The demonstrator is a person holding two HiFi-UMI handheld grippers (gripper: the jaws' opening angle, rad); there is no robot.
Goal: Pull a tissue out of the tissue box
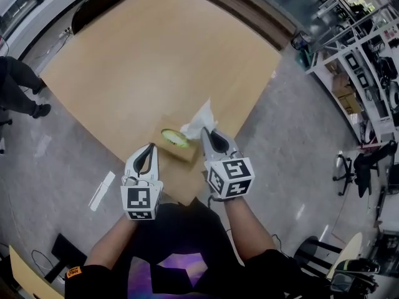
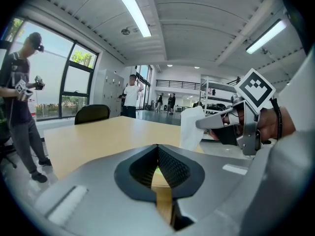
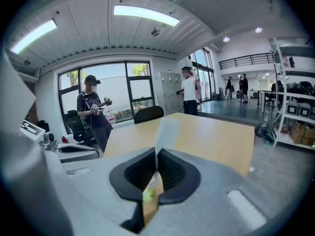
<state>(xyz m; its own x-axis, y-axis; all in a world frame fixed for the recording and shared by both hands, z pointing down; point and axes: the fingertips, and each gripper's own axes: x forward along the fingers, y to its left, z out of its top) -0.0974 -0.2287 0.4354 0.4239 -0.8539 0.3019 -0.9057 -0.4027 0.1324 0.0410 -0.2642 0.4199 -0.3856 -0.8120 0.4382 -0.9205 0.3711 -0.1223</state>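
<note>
A brown cardboard tissue box (image 1: 182, 149) with a yellow-green oval opening (image 1: 175, 137) lies near the front corner of the wooden table (image 1: 156, 61). A white tissue (image 1: 201, 119) stands up out of it, and my right gripper (image 1: 208, 132) is shut on its lower part. In the right gripper view the tissue (image 3: 165, 131) rises from between the closed jaws, with the box (image 3: 149, 203) showing below them. My left gripper (image 1: 151, 147) is shut and empty, just left of the box. The left gripper view shows the tissue (image 2: 191, 130) and the right gripper (image 2: 205, 124) ahead on the right.
A black chair (image 1: 100, 2) stands at the table's far side. One person (image 1: 17, 83) stands on the floor at the left; others (image 3: 189, 96) stand further off. Metal shelves (image 1: 365, 48) fill the right. A white strip (image 1: 101, 190) lies on the floor.
</note>
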